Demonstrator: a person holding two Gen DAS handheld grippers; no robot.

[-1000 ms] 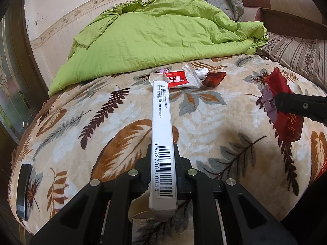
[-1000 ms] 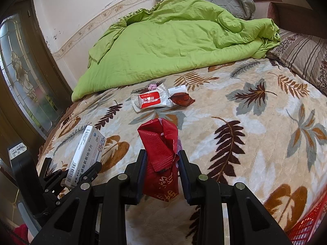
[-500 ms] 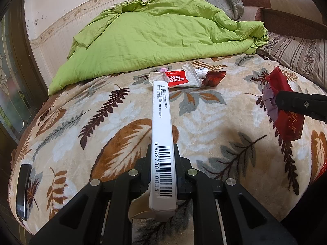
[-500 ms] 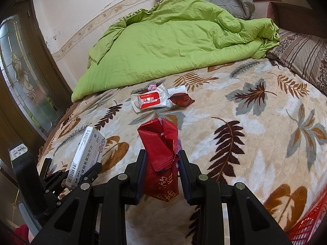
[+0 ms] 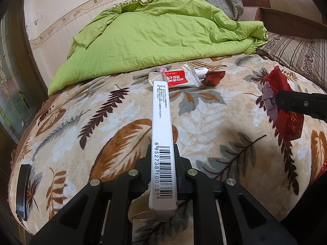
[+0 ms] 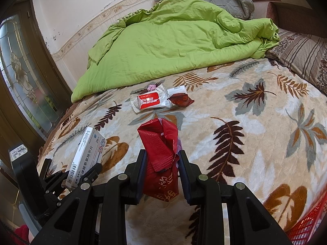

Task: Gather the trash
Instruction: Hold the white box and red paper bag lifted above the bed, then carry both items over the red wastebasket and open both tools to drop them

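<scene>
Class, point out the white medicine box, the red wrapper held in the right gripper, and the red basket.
white medicine box [image 5: 163, 143], left wrist view, barcoded side.
red wrapper [image 6: 161, 153], right wrist view, textured middle.
red basket [image 6: 306, 226], right wrist view, mesh wall.

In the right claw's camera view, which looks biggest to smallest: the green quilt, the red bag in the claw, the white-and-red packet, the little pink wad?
1. Green quilt
2. Red bag, though nearness to the camera enlarges it
3. White-and-red packet
4. Pink wad
</scene>
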